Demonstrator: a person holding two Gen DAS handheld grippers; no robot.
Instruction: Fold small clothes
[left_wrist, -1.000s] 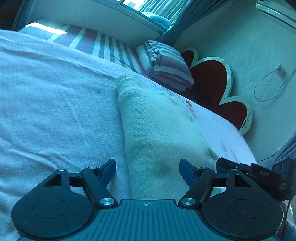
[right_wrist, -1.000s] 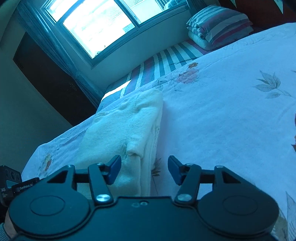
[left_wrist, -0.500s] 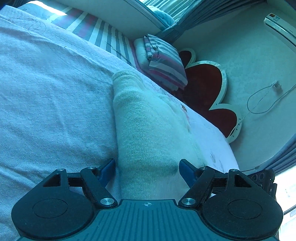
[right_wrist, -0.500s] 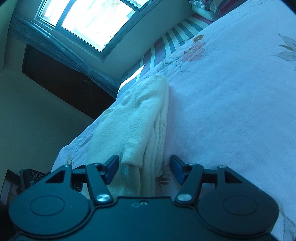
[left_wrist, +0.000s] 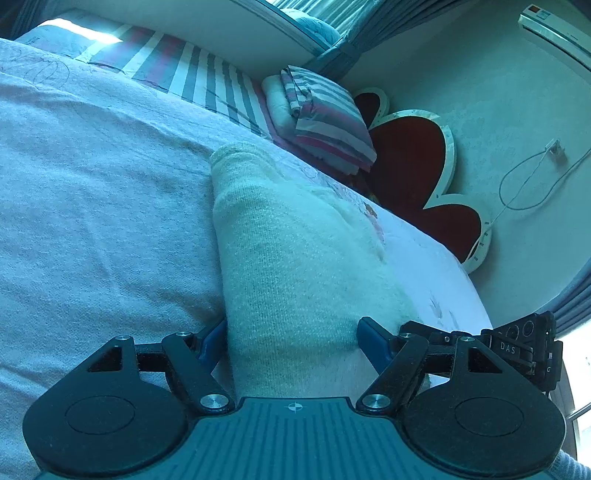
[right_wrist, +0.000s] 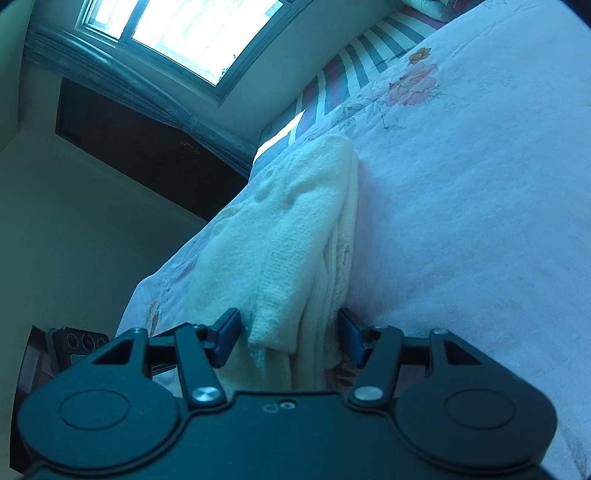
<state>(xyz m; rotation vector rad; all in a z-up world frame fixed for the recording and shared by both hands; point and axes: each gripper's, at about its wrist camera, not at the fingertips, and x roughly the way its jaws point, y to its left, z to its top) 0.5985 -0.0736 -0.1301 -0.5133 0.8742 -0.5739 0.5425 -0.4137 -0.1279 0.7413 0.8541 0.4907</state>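
Straddling the near end of the folded cream knit garment (left_wrist: 295, 258) lying lengthwise mid-bed (left_wrist: 92, 221), left gripper (left_wrist: 291, 343) jaws stood wide, right gripper (right_wrist: 288, 332) jaws were closing without pinching; next move likely needs both to clamp and lift for the crosswise fold.

Cream knitted garment (left_wrist: 295, 266), folded into a long narrow bundle, lying flat on a pink floral bedspread (left_wrist: 92, 221), stacked layered edges showing along one side (right_wrist: 332, 280), running toward twelve o'clock
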